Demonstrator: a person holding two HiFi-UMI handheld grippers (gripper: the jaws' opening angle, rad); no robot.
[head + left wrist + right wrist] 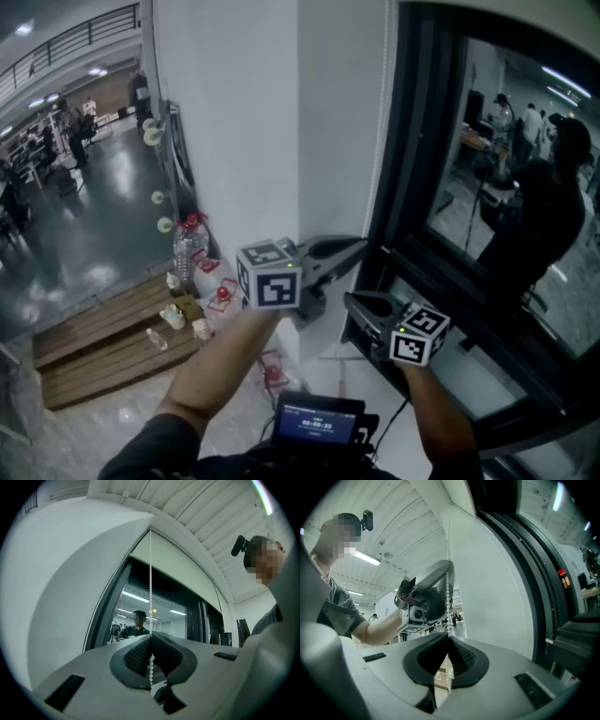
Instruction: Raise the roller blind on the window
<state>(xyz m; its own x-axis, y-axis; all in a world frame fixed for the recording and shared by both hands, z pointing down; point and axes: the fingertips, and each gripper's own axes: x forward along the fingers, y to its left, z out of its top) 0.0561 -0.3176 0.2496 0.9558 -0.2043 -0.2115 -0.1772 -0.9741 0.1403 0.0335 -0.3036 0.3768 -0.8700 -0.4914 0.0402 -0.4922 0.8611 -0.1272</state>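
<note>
A thin white bead chain (150,573) hangs down the window's left edge beside the dark window frame (412,234). In the left gripper view it runs from the top of the pale blind (187,571) straight into my left gripper (150,637), which is shut on it, and loose beads dangle below the pads. My right gripper (449,637) is shut on the same chain (448,588), just under the left gripper (425,592). In the head view the left gripper (362,245) points right and the right gripper (350,299) sits below it, pointing left.
A white wall (244,112) stands left of the window. On the floor below lie a water bottle (187,248), small items and a wooden pallet (103,342). A device with a lit screen (317,419) hangs at my chest. The glass (525,206) reflects a person.
</note>
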